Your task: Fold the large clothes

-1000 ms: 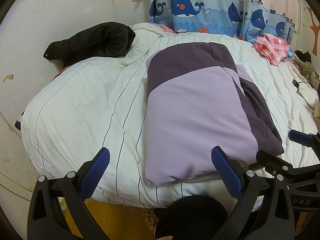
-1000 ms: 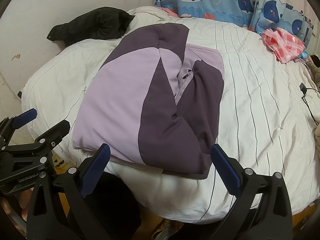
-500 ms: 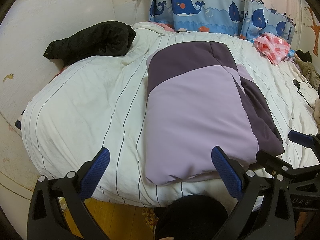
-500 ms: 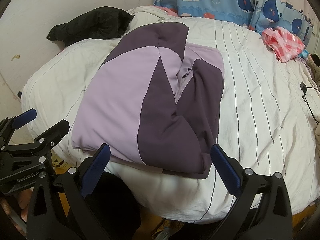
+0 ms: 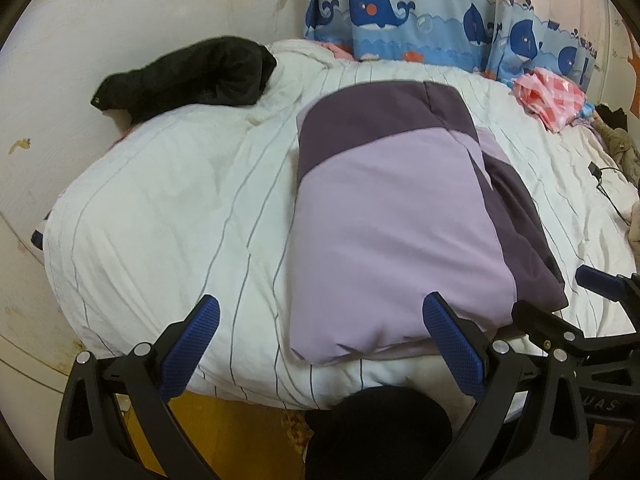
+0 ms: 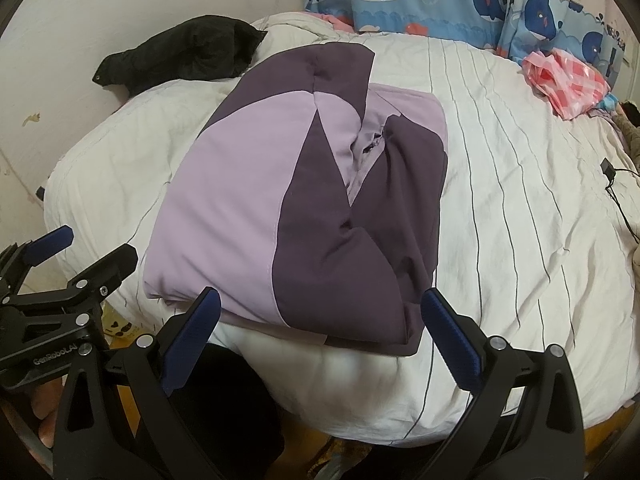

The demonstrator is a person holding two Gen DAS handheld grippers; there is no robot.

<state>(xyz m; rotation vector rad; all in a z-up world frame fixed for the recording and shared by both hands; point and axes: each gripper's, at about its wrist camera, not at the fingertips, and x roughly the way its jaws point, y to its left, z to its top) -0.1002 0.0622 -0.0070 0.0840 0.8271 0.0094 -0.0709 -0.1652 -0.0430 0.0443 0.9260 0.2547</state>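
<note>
A lilac and dark purple jacket (image 5: 392,216) (image 6: 296,200) lies folded into a thick rectangle on the white striped duvet, near the bed's front edge. My left gripper (image 5: 320,312) hangs open just short of its near lilac edge, nothing between the blue pads (image 5: 452,340). My right gripper (image 6: 320,308) is open too, fingers wide, held before the jacket's near dark purple edge. Each gripper shows at the side of the other's view: the right gripper (image 5: 560,320) and the left gripper (image 6: 80,264). Neither touches the cloth.
A black jacket (image 5: 192,76) lies at the bed's far left by the wall. A pink checked cloth (image 6: 568,76) sits far right under the whale curtain (image 5: 420,16). A black cable (image 6: 616,184) lies on the duvet (image 5: 168,216) at right. Wooden floor and a person's dark clothing are below.
Both grippers have shifted only slightly; the jacket lies unmoved and both stay open.
</note>
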